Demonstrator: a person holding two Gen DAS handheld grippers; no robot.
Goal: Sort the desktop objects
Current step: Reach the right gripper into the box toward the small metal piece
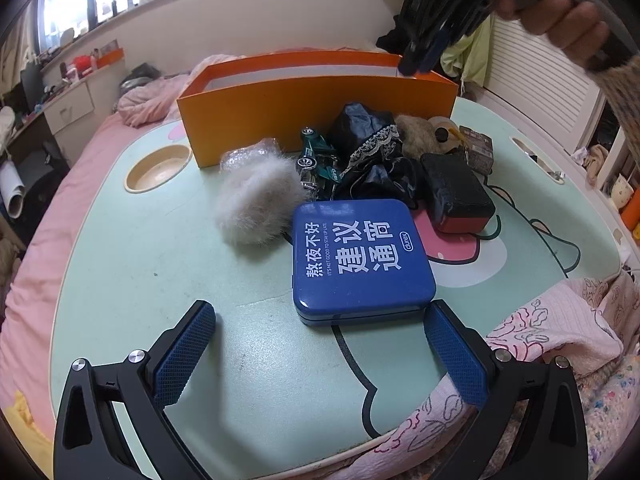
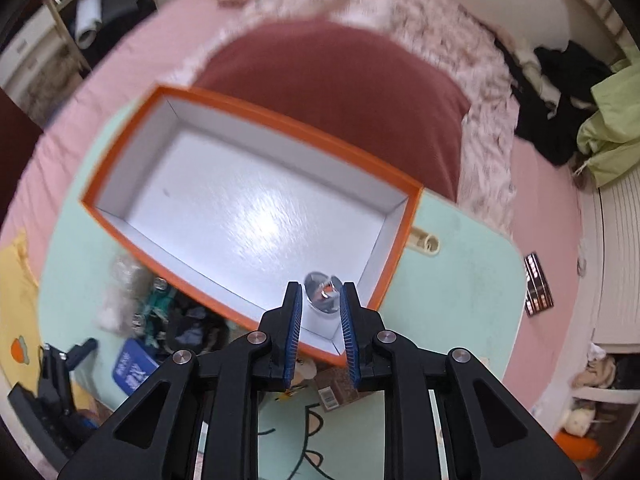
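Observation:
An orange box (image 1: pixel 312 108) with a white inside stands at the back of the mint lap table (image 1: pixel 160 280). My right gripper (image 2: pixel 320 289) hangs over the box's near corner (image 2: pixel 394 264), pointing steeply down, shut on a small white cylinder with a silver top (image 2: pixel 322 304). In the left wrist view the right gripper (image 1: pixel 418 62) shows at the box's right rim, held by a hand (image 1: pixel 560 16). My left gripper (image 1: pixel 320 312) stands open low over the table. A blue tin (image 1: pixel 360 256) lies just beyond its fingertips.
In front of the box lie a grey fluffy ball (image 1: pixel 256 204), a green toy car (image 1: pixel 316 156), a dark lace-edged cloth (image 1: pixel 372 148), a brown furry toy (image 1: pixel 420 132), a small brown box (image 1: pixel 476 148) and a black-and-red case (image 1: pixel 456 196). Pink bedding (image 1: pixel 560 320) surrounds the table.

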